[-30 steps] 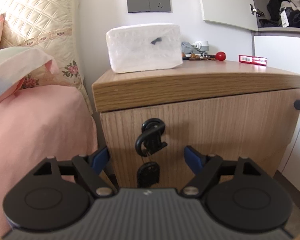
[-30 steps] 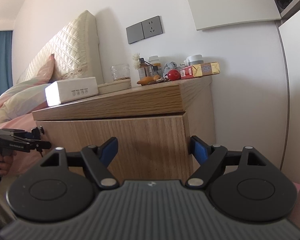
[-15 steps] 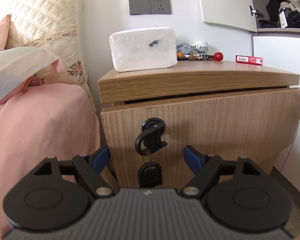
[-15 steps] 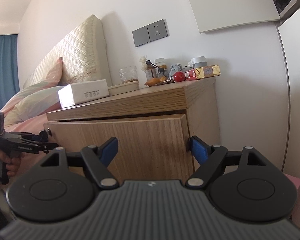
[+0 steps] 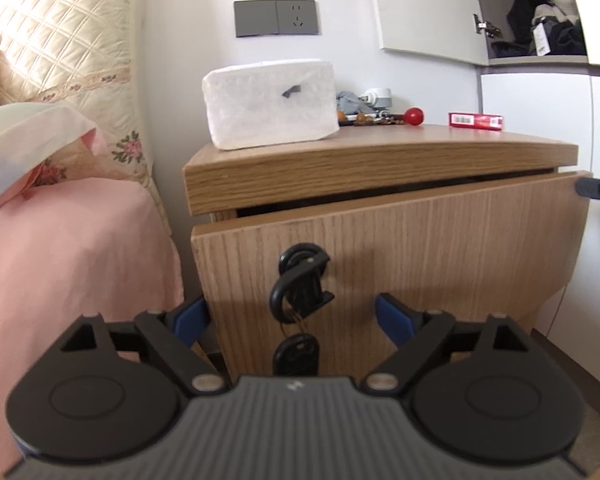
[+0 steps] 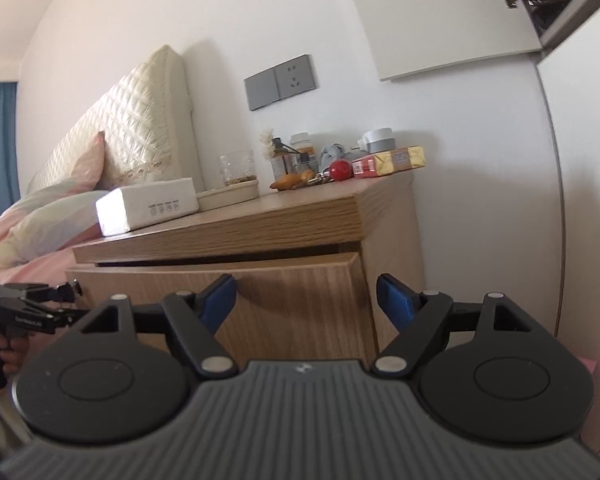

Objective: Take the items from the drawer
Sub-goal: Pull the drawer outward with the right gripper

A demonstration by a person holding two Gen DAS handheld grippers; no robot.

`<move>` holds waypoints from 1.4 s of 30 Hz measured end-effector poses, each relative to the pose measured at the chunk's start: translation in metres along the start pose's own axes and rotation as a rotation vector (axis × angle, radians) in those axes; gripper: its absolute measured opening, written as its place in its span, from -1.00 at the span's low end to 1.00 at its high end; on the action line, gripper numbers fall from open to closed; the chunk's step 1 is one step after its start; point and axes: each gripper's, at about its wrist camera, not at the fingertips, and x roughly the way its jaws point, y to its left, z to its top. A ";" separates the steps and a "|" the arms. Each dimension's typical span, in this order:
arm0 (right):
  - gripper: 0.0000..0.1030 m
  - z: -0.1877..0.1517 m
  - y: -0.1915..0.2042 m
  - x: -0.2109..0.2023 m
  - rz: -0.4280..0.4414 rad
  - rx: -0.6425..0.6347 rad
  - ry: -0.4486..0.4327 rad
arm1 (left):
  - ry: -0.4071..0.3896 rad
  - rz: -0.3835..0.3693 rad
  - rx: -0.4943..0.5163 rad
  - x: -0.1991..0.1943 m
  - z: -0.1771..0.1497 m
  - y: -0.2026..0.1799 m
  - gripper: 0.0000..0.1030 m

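The drawer (image 5: pixel 388 240) has slid further out from under the nightstand top's (image 5: pixel 380 160) front edge, widening the dark gap, while the left gripper (image 5: pixel 296 316) and right gripper (image 6: pixel 306 300) both gape empty; its contents remain hidden.

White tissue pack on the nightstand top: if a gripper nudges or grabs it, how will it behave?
The white tissue pack looks like a soft plastic-wrapped block, so it would probably dent under the fingers rather than stay rigid. It seems light for its bulk, so a nudge likely slides it along the nightstand top. Its broad flat base makes tipping or rolling unlikely.
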 end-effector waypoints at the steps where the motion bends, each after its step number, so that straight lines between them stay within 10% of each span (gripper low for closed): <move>1: 0.60 0.000 0.001 0.003 0.011 -0.009 0.005 | -0.003 -0.004 0.001 0.000 0.000 0.001 0.75; 42: 0.70 -0.007 0.032 -0.071 0.146 -0.041 0.082 | -0.008 0.005 0.043 -0.085 -0.031 -0.025 0.74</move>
